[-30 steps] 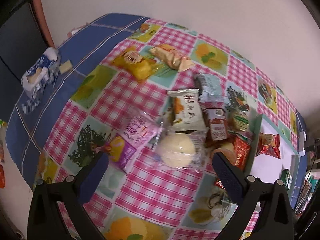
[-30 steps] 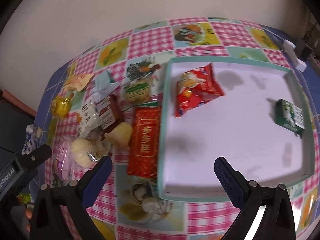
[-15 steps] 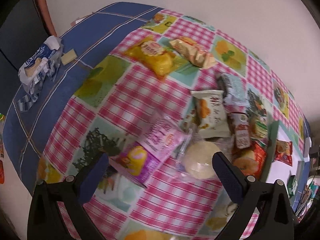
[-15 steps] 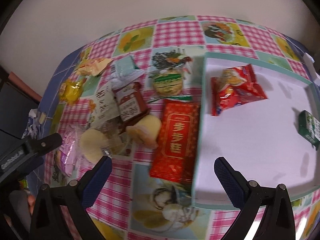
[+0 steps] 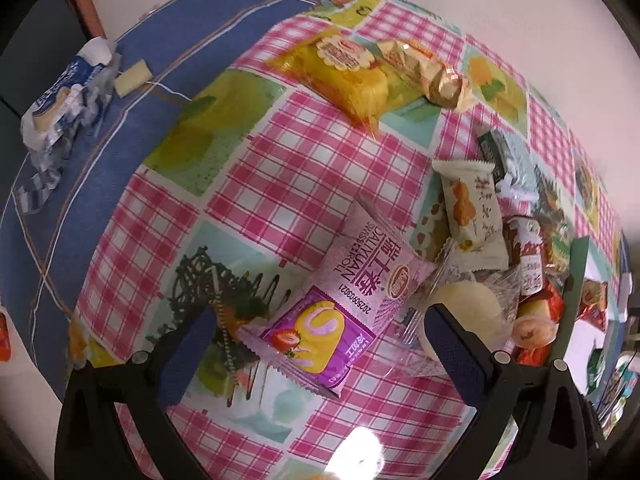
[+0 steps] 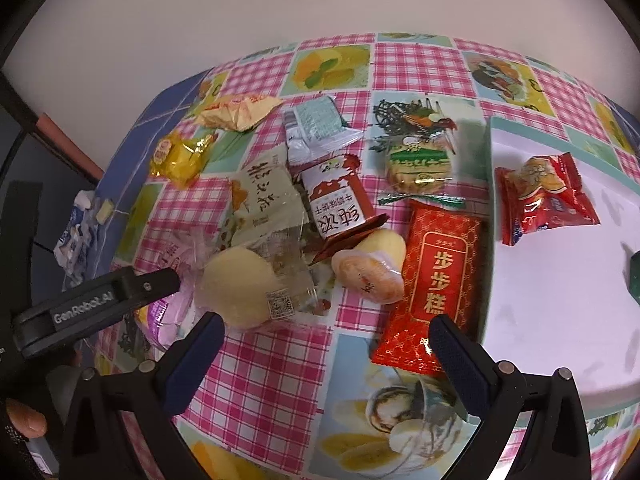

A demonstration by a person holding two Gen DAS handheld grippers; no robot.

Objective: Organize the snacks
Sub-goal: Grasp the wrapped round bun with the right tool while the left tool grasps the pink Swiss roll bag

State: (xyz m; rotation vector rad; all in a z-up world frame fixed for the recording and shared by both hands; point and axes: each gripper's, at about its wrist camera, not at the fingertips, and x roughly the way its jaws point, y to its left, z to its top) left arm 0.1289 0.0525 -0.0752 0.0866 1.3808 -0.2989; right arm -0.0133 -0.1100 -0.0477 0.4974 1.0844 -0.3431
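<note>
Left hand-held gripper point(image 5: 320, 344) hangs with its jaws spread wide and empty over the purple-and-pink plastic Swiss-roll packet point(image 5: 344, 308), which lies flat on the pink checked surface point(image 5: 288, 168) just beside the round pale bun in clear wrap point(image 5: 468, 310). Right hand-held gripper point(image 6: 324, 344), equally wide open and holding nothing, hovers near the long red foil cake packet point(image 6: 434, 284) that rests against the outer wall of the white tray with a teal rim point(image 6: 490, 152). Inside that tray lies a red crinkled snack bag point(image 6: 540, 196). By my reading the step in hand is reaching for a fresh snack; the next move calls for lowering the left jaws astride the purple packet, closing, then carrying it to the tray.
</note>
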